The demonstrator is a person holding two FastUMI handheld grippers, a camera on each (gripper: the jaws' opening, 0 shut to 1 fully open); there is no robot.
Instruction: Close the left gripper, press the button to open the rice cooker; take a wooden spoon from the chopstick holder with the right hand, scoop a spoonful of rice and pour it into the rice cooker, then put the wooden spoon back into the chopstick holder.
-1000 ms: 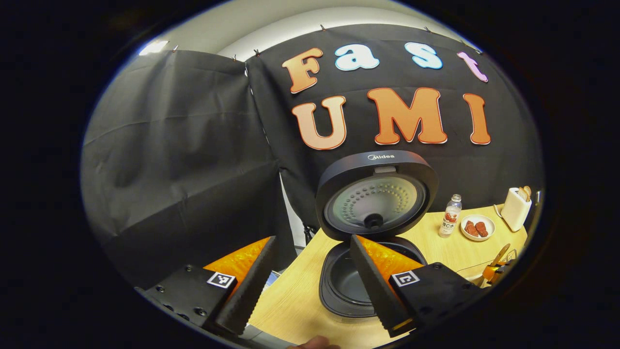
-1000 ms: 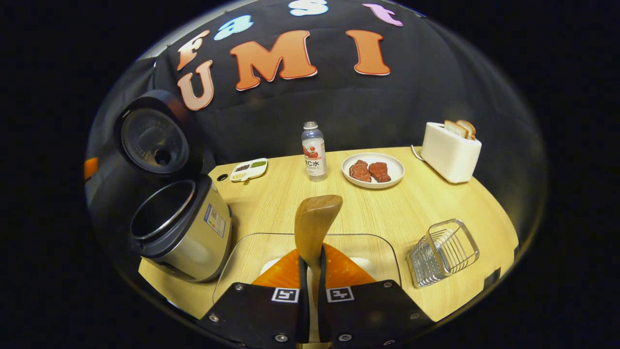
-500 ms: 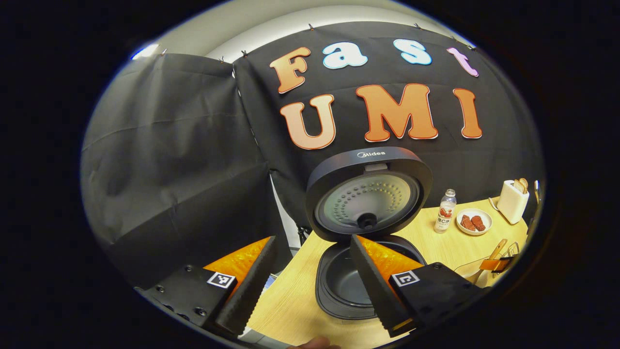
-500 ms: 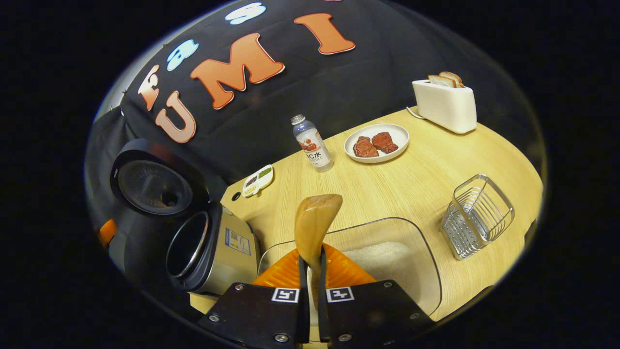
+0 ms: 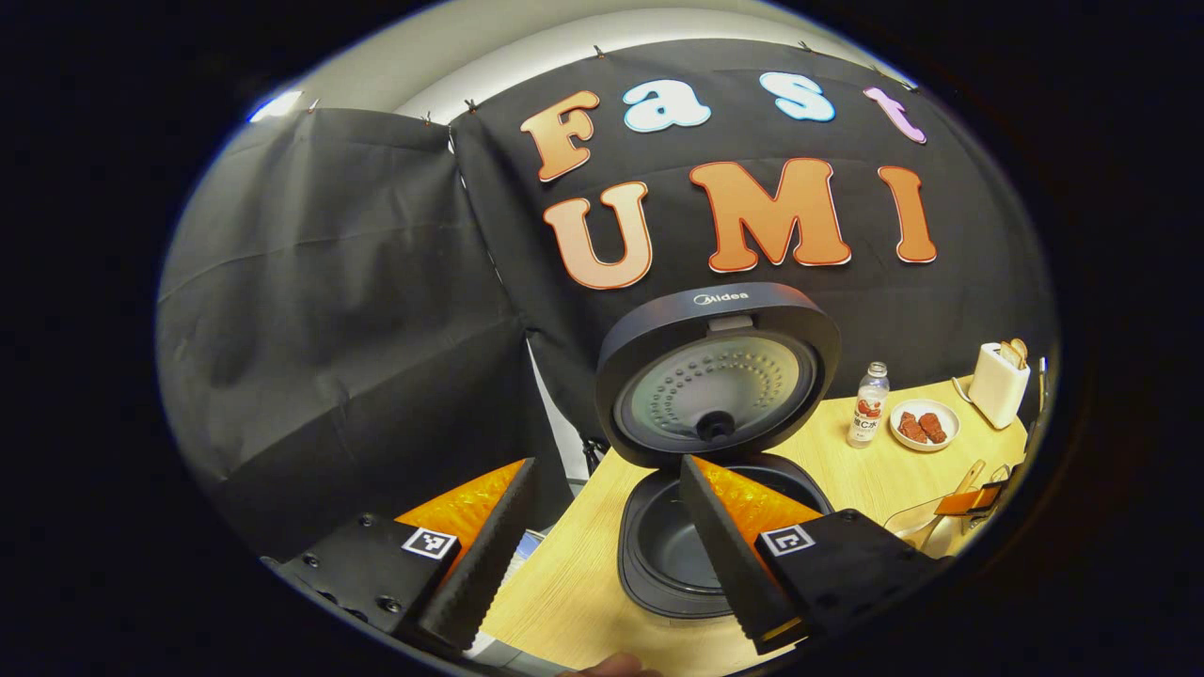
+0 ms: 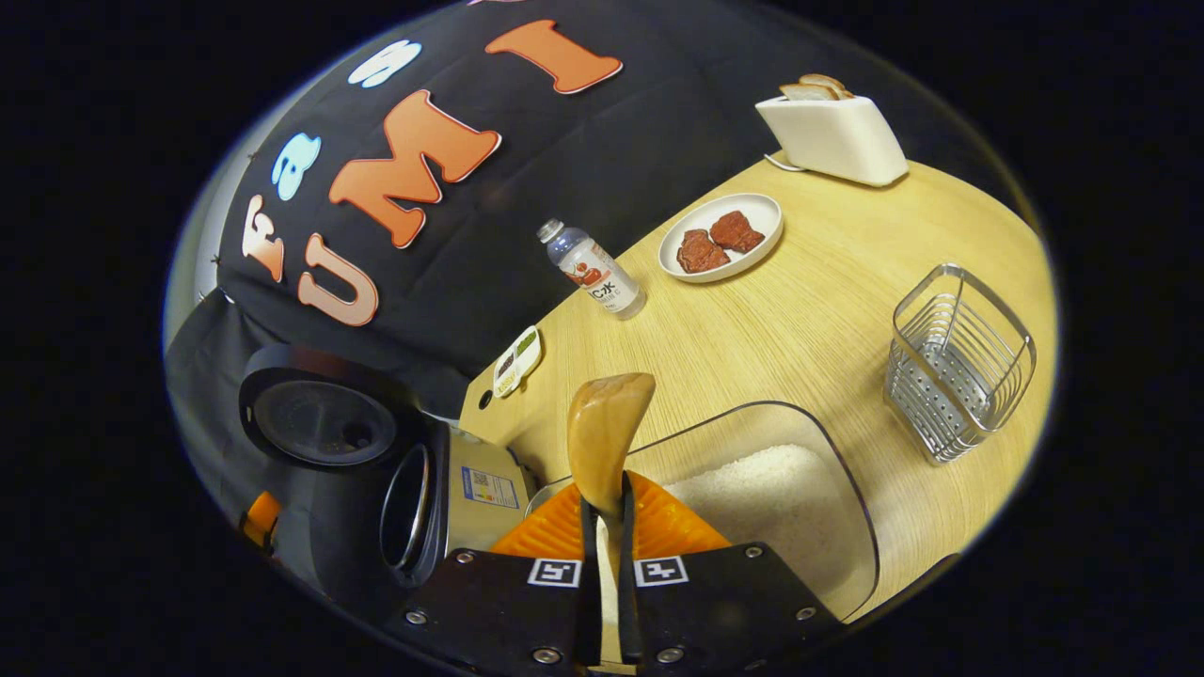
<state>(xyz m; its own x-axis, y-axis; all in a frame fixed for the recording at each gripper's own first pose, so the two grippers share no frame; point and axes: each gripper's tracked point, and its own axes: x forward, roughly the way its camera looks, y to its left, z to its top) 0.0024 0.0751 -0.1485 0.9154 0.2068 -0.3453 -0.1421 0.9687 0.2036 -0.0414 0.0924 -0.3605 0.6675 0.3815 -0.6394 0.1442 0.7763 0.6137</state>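
With the wooden spoon (image 6: 602,434) clamped in the right hand-held gripper (image 6: 602,527), a roll over the rice container (image 6: 771,489) since a second ago is noted, scooping judged imminent; left hand-held gripper (image 5: 602,527) apart by the open rice cooker (image 5: 715,508).

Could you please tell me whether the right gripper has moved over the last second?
Yes. The right gripper, shut on the wooden spoon, has rolled: the table now slants across the right gripper view, and the toaster sits higher in it.
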